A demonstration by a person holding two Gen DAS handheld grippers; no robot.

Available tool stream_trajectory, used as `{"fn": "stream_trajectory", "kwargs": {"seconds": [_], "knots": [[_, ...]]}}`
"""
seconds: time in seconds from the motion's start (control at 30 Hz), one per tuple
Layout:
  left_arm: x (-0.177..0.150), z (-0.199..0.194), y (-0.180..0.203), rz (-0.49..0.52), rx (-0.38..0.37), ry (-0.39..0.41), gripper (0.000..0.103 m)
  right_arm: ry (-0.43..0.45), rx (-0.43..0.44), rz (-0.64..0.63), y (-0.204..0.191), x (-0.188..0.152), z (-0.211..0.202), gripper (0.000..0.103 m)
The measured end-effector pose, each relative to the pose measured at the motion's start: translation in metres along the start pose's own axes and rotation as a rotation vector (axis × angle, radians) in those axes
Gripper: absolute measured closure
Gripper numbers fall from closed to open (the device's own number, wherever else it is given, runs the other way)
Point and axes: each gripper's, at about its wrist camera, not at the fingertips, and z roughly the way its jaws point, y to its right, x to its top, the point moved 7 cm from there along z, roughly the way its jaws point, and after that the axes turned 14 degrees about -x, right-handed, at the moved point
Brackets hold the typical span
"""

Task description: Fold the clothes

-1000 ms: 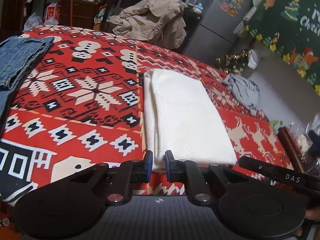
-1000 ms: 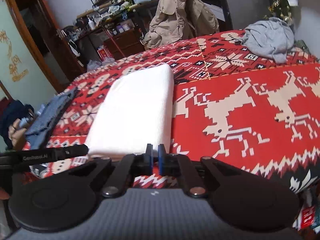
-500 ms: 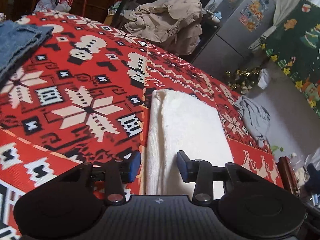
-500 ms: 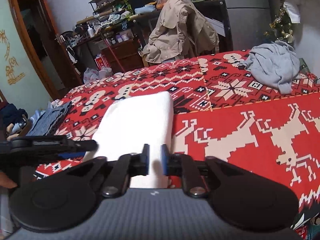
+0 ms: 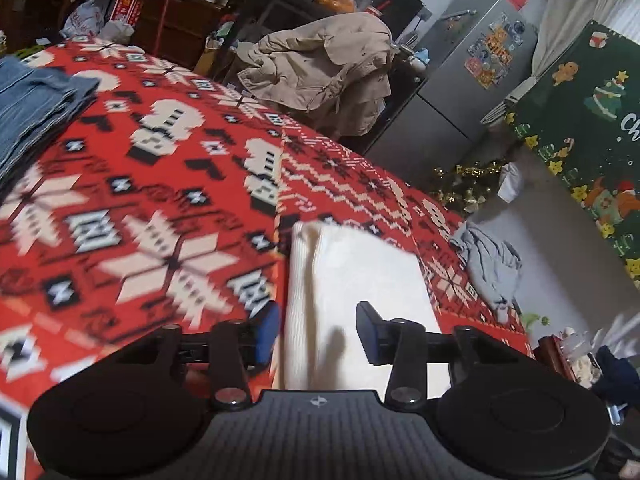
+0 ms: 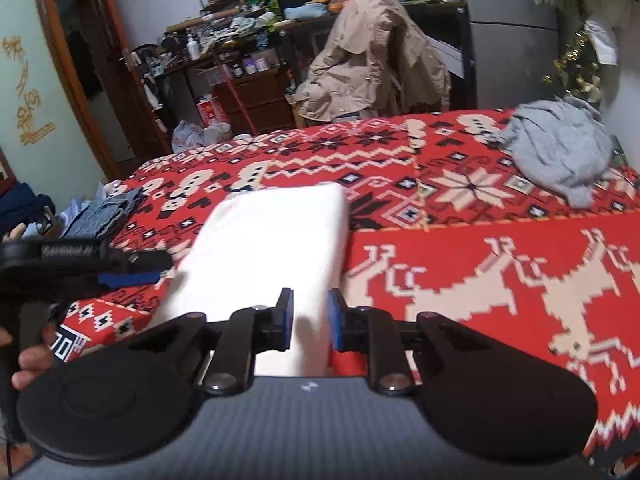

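White folded cloth (image 5: pixel 360 280) on red blanket (image 5: pixel 160 184); both jaws spread. Denim (image 5: pixel 28 108) left, grey garment (image 6: pixel 560 152) right.

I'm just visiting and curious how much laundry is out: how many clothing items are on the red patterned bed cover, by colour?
White: 1, the folded white cloth
Blue: 1, the folded blue denim pile
Grey: 1, the crumpled grey garment
Total: 3
Both claws, left and right, are open.
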Motion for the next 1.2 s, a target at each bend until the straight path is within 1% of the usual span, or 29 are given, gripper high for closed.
{"fn": "stream_trajectory", "kwargs": {"seconds": [0.07, 0.1, 0.27, 0.37, 0.4, 0.43, 0.5, 0.67, 0.83, 0.9, 0.97, 1.03, 1.13, 1.2], "knots": [[0.003, 0.015, -0.003, 0.044, 0.049, -0.035, 0.067, -0.001, 0.017, -0.007, -0.006, 0.003, 0.003, 0.082], [0.005, 0.018, -0.003, 0.050, 0.053, -0.038, 0.070, -0.001, 0.021, -0.014, -0.008, 0.004, 0.005, 0.082], [0.015, 0.030, -0.007, 0.063, 0.047, -0.036, 0.069, 0.009, 0.002, -0.054, -0.011, 0.010, 0.011, 0.079], [0.021, 0.037, -0.009, 0.071, 0.043, -0.035, 0.065, 0.006, -0.006, -0.057, -0.009, 0.015, 0.016, 0.078], [0.023, 0.040, -0.010, 0.074, 0.041, -0.034, 0.066, 0.005, -0.007, -0.055, -0.007, 0.017, 0.018, 0.078], [0.024, 0.044, -0.011, 0.081, 0.050, -0.039, 0.070, 0.003, -0.009, -0.053, -0.006, 0.019, 0.020, 0.078], [0.029, 0.052, -0.014, 0.092, 0.061, -0.043, 0.072, 0.001, -0.009, -0.052, -0.005, 0.023, 0.024, 0.077], [0.040, 0.060, -0.019, 0.089, 0.057, -0.024, 0.070, 0.003, -0.007, -0.062, -0.006, 0.030, 0.034, 0.076], [0.038, 0.061, -0.018, 0.137, 0.079, -0.015, 0.068, -0.002, 0.001, -0.069, -0.006, 0.034, 0.044, 0.076], [0.038, 0.060, -0.020, 0.127, 0.079, -0.010, 0.069, -0.001, 0.010, -0.081, -0.009, 0.037, 0.047, 0.079], [0.039, 0.060, -0.023, 0.089, 0.057, -0.007, 0.071, 0.005, 0.023, -0.101, -0.015, 0.039, 0.050, 0.095], [0.040, 0.060, -0.025, 0.059, 0.035, -0.011, 0.074, 0.010, 0.045, -0.132, -0.025, 0.042, 0.053, 0.096], [0.041, 0.060, -0.028, 0.038, 0.020, -0.018, 0.074, 0.015, 0.101, -0.209, -0.046, 0.043, 0.060, 0.096], [0.042, 0.060, -0.028, 0.028, 0.012, -0.021, 0.074, 0.002, 0.156, -0.253, -0.061, 0.042, 0.067, 0.096]]}}
